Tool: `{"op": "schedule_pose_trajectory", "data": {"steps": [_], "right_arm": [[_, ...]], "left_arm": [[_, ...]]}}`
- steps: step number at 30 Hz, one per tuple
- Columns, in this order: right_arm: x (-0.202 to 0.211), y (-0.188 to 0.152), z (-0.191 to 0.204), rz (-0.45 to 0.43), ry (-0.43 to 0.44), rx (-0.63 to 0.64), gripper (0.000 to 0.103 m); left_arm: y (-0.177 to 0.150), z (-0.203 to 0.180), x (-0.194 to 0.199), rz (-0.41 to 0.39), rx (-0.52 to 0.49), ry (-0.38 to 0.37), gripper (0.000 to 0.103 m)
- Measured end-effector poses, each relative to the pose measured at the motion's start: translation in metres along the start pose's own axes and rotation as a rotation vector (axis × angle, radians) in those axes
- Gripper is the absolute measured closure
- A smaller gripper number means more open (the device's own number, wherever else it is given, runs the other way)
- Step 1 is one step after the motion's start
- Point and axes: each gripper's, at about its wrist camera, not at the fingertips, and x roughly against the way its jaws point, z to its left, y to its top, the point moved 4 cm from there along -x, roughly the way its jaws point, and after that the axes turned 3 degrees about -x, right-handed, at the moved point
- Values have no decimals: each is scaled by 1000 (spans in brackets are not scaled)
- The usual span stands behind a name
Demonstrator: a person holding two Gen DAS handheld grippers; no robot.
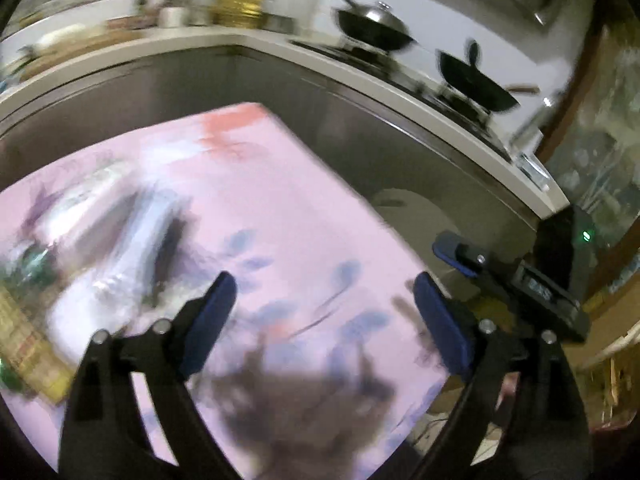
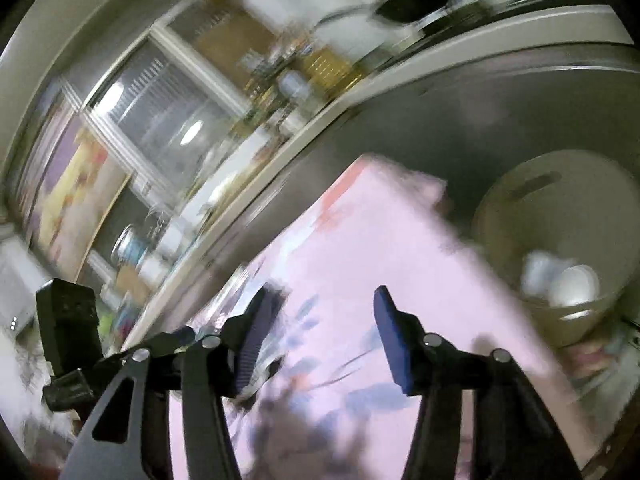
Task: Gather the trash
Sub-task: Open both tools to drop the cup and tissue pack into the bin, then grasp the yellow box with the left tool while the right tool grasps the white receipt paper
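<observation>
Both views are motion-blurred. My left gripper (image 1: 324, 296) is open and empty above a pink flowered tablecloth (image 1: 280, 208). Blurred trash lies on the cloth at the left: a crumpled silvery wrapper or bag (image 1: 120, 236) and a yellow package (image 1: 32, 348). My right gripper (image 2: 320, 316) is open and empty above the same cloth (image 2: 360, 240); it also shows at the right of the left wrist view (image 1: 472, 256). A beige bin (image 2: 560, 216) stands off the table's right edge, with white items (image 2: 568, 284) inside. The bin also shows in the left wrist view (image 1: 416, 212).
A kitchen counter (image 1: 280, 46) runs behind the table with dark cabinet fronts (image 1: 340, 120) below. Two black woks (image 1: 372, 30) stand on the stove. Bottles and jars crowd the counter's left part (image 1: 224, 0). A window (image 2: 160, 108) is at the left.
</observation>
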Motion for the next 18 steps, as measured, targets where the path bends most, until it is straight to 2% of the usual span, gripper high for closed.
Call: {"op": "schedule_pose_trajectory", "data": {"steps": [2,3,5,8,10,13,18], "right_arm": [[-31,-21,36,91,55,72,56],[-42,-28,48,120,67,103,56],[-66,-44,74,170,68,168,56],[-99,-70,100,245,43,221,56],[-119,-87,108,283,-8,260,56],[-128,-107,98,342,-24,189,56],[-129,-116,81,380,-32,41,56]], "left_arm": [[-16,38,34,-22,50,75,21],[-28,68,55,-30,97,145,24],[-43,108,79,-23,174,238,27],[-64,159,102,-36,305,298,27],[-71,179,104,-39,372,293,27],[-74,196,95,-49,454,242,27],[-69,203,68,-41,463,212,27]]}}
